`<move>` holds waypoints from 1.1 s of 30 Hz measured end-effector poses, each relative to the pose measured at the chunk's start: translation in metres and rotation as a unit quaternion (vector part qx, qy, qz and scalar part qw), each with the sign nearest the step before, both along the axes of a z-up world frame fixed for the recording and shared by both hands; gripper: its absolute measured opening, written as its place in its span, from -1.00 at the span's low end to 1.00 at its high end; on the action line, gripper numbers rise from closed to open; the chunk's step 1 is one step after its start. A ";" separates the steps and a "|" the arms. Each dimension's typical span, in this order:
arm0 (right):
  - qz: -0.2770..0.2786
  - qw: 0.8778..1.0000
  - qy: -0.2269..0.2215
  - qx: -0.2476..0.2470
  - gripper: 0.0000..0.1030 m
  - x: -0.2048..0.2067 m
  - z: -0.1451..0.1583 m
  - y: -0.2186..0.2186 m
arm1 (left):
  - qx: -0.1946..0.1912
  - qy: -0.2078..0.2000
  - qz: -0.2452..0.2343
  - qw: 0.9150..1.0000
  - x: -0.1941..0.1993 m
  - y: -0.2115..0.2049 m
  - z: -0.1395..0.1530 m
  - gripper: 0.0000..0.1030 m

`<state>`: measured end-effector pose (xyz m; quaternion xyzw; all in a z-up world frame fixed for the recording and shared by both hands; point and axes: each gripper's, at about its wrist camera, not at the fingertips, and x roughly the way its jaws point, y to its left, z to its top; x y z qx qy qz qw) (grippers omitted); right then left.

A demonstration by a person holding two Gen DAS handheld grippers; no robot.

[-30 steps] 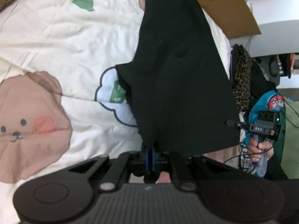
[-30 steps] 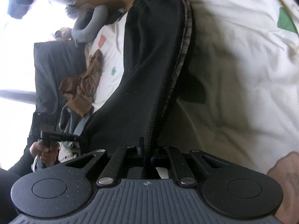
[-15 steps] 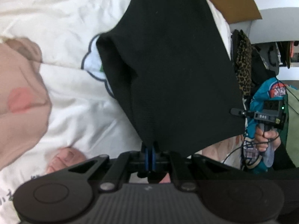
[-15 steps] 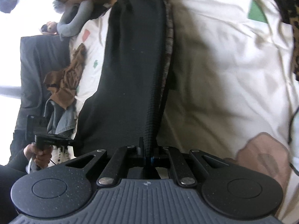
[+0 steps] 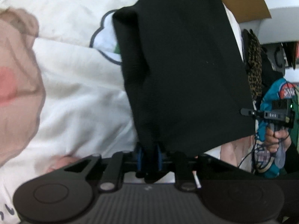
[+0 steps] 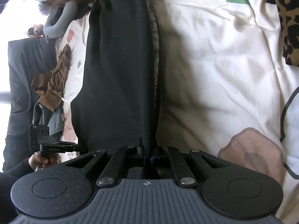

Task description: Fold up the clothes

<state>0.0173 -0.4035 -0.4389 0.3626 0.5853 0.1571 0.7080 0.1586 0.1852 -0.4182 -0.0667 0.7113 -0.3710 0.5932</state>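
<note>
Fingers of the left gripper point(image 5: 149, 154), blue-padded, are clamped on a bottom corner of the black knit garment point(image 5: 185, 71), which hangs as a broad dark panel above the white quilted bedspread with cartoon prints point(image 5: 74, 93). At the panel's lower right edge, the right gripper point(image 5: 246, 112) pinches the other corner, with a hand point(image 5: 276, 140) wrapped round its handle. From the right wrist view, the right gripper's fingers point(image 6: 139, 150) are likewise closed on the fabric, which stretches away as a long black band with a grey ribbed edge. Low on the left there, the left gripper point(image 6: 74, 148) bites the cloth. Farther off lie a crumpled brown cloth point(image 6: 54, 82), a leopard-print fabric point(image 6: 287, 18) at the far right, and a brown cardboard box point(image 5: 241, 0) at the bed's far end.
</note>
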 end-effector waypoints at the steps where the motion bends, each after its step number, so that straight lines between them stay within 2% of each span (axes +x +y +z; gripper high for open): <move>1: 0.000 1.000 0.000 -0.002 -0.96 0.000 0.000 0.000 | -0.004 0.001 0.002 1.000 0.000 0.000 0.000 -0.50; 3: 0.001 1.000 -0.001 -0.008 -0.96 0.000 -0.001 -0.001 | -0.014 -0.001 0.005 1.000 0.000 0.000 0.002 -0.31; 6: -0.002 1.000 0.000 -0.030 -0.96 -0.001 -0.002 -0.002 | -0.032 -0.001 0.019 0.999 0.000 0.000 0.003 -0.13; 9: -0.002 1.000 0.003 -0.031 -0.96 0.000 -0.003 -0.003 | -0.047 0.000 0.033 0.998 0.001 -0.001 0.001 -0.08; 12: 0.004 0.999 0.005 -0.034 -0.96 0.001 -0.003 -0.003 | -0.067 -0.005 0.036 0.997 0.000 -0.006 0.000 0.09; 16: 0.006 0.999 0.007 -0.036 -0.96 0.001 -0.003 -0.001 | -0.091 0.001 0.047 0.995 -0.001 -0.007 -0.003 0.13; 19: 0.001 0.999 0.008 -0.031 -0.96 -0.001 -0.006 -0.002 | -0.100 0.018 0.059 0.993 -0.002 -0.002 -0.009 -0.03; 23: -0.005 1.000 0.009 -0.020 -0.95 -0.003 -0.011 -0.003 | -0.092 0.037 0.066 0.993 -0.002 0.001 -0.016 -0.79; 28: 0.006 1.000 0.012 -0.016 -0.93 0.000 -0.016 -0.001 | -0.082 0.059 0.074 0.992 -0.002 0.004 -0.022 -0.87; 33: 0.014 1.000 0.004 -0.006 -0.95 -0.001 -0.007 0.002 | -0.090 0.070 0.070 0.991 -0.002 0.007 -0.007 -0.89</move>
